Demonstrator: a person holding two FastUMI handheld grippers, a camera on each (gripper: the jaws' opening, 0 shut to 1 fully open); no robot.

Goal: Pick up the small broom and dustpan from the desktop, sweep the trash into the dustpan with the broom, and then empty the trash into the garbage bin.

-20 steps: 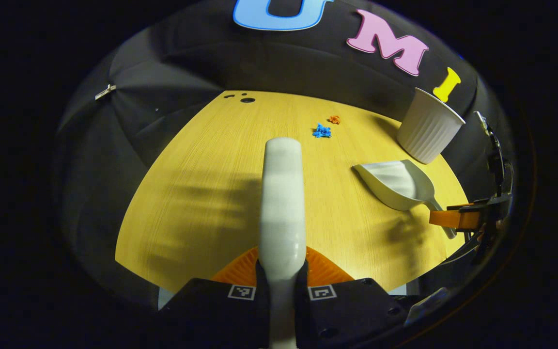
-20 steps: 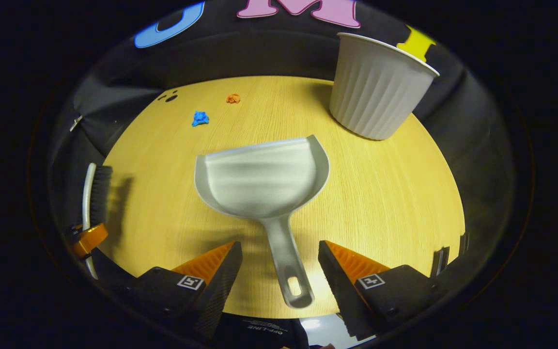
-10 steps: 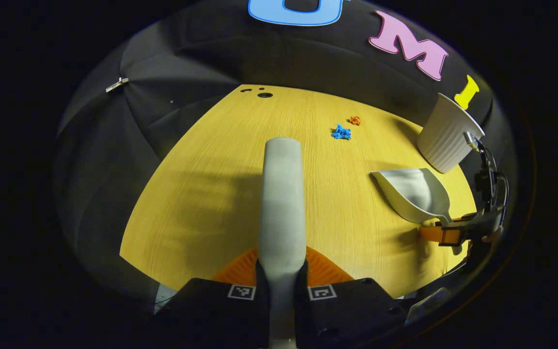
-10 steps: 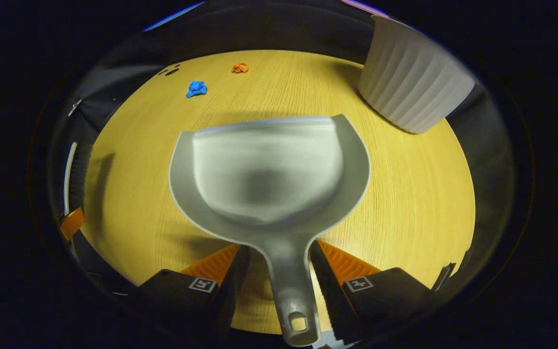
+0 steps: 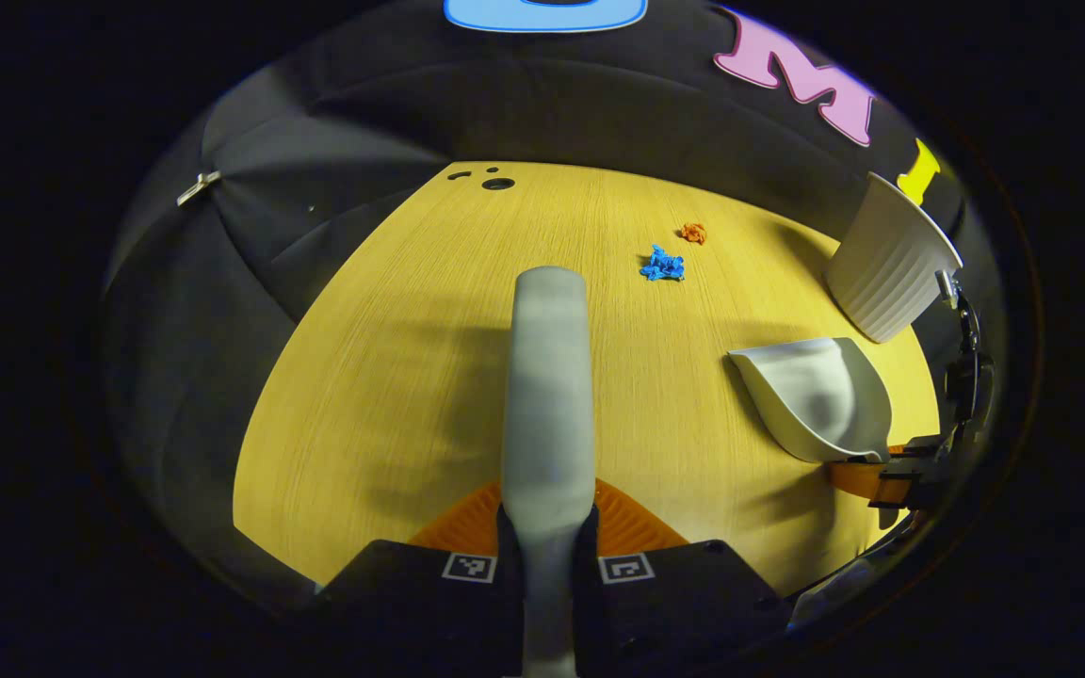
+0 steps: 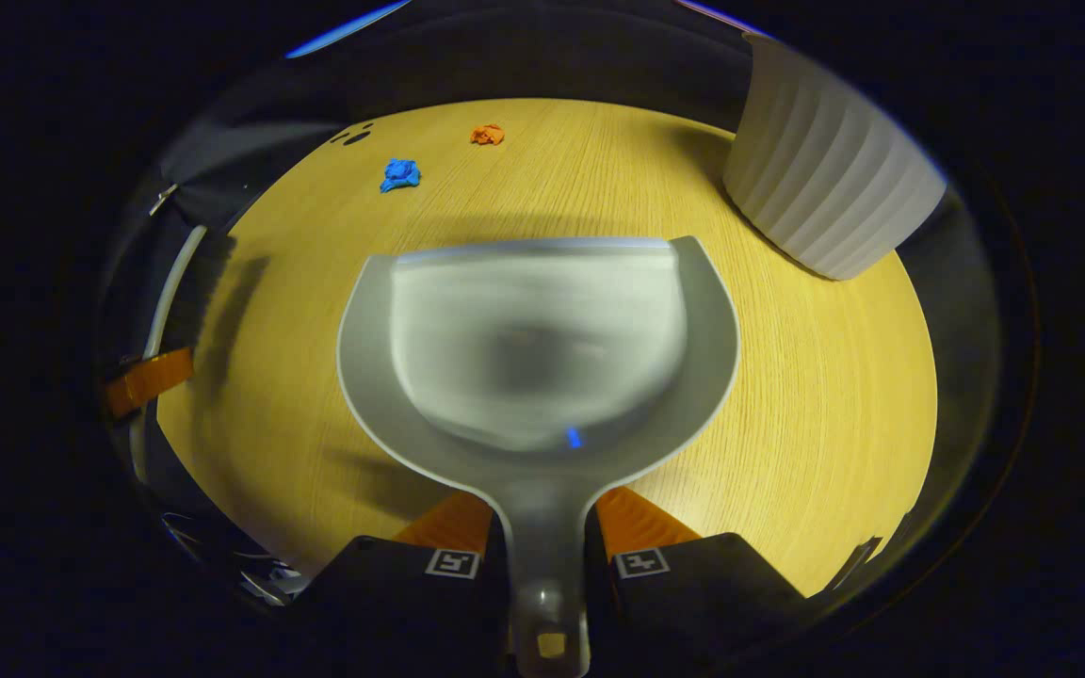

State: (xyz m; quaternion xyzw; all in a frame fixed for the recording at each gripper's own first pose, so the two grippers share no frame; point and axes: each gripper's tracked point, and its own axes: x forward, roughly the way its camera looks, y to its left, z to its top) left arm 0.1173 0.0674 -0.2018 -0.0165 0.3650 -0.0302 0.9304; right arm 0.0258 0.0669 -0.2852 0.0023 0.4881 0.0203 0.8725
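Observation:
My left gripper (image 5: 547,527) is shut on the small broom (image 5: 547,395), whose pale back runs forward over the wooden desktop (image 5: 392,377). My right gripper (image 6: 544,541) is shut on the handle of the grey dustpan (image 6: 538,348), which lies wide in front of it. A blue scrap (image 6: 400,174) and an orange scrap (image 6: 487,135) of trash sit far ahead on the desk. In the left gripper view the dustpan (image 5: 816,395) is at the right with the right gripper (image 5: 891,476) behind it, and the blue scrap (image 5: 662,265) and orange scrap (image 5: 692,233) lie beyond. The broom (image 6: 186,301) shows at the left edge of the right gripper view.
A white ribbed garbage bin (image 6: 825,198) stands at the desk's far right corner; it is the same bin (image 5: 891,268) in the left gripper view. Small dark holes (image 5: 495,182) mark the desk's far edge. Black cloth walls surround the desk.
My right gripper has moved forward along the dustpan handle and gone from wide open to shut on it. The broom stays held in the left gripper, which shifted only slightly.

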